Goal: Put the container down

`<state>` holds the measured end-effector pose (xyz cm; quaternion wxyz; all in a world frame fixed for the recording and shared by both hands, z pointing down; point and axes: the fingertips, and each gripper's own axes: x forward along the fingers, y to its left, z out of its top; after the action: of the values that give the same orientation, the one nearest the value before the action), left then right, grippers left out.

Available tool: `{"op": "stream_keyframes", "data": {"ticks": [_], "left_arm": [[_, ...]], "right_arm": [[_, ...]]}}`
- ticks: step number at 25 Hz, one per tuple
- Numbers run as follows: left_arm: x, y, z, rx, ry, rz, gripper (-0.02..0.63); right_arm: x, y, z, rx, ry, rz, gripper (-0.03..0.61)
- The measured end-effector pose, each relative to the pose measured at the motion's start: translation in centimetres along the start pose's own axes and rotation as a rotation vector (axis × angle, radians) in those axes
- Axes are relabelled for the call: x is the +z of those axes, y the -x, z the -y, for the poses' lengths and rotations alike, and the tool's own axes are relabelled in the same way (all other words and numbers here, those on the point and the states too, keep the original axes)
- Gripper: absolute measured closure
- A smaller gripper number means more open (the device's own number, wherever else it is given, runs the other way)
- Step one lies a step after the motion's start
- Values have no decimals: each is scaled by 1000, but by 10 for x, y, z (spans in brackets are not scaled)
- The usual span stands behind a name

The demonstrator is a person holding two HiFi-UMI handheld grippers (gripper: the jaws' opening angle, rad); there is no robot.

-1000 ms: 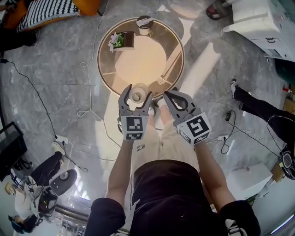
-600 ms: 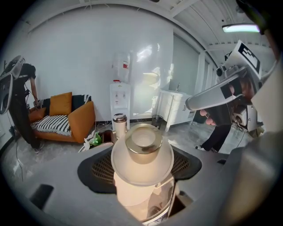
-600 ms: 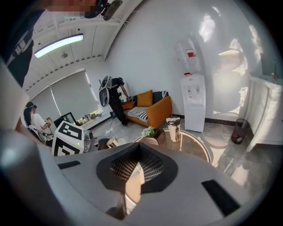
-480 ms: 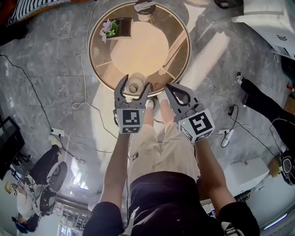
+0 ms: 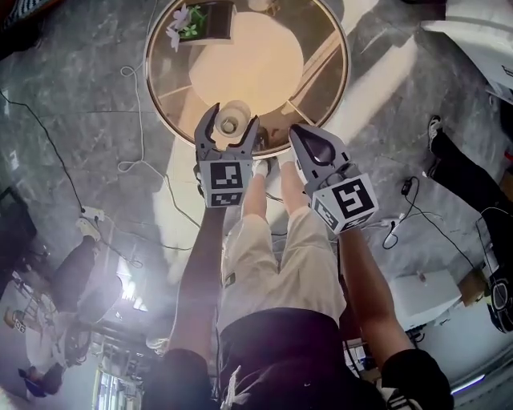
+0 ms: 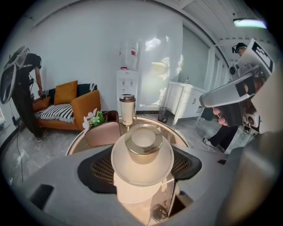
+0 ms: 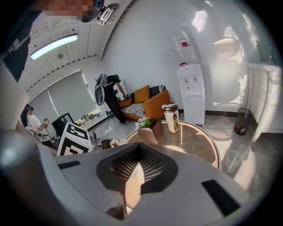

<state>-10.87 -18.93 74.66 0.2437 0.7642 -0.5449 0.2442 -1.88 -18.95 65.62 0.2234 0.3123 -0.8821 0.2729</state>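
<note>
office lounge: sofa (image 6: 83,105), water dispenser (image 6: 128,84)

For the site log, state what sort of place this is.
Probably an office lounge or waiting area: an orange upholstered sofa, a white floor-standing water dispenser and a round glass-topped coffee table.

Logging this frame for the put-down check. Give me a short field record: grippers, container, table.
left gripper: shut on the container
container: white, round, gold-coloured top, upright
position: over the near edge of the round glass table; contact with it cannot be told
right gripper: shut, nothing between its jaws, beside the left gripper
also on table: planter with flowers and tumbler, both at the far side
task state: container not yet released
</note>
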Motion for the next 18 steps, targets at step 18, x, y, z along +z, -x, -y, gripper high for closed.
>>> {"op": "stream_keyframes", "data": {"ticks": [18], "left_arm": [[-41,-76,-35,14,18,-31,273]], "right_arm": [[-31,-35,27,-36,-1,-60,575]]}}
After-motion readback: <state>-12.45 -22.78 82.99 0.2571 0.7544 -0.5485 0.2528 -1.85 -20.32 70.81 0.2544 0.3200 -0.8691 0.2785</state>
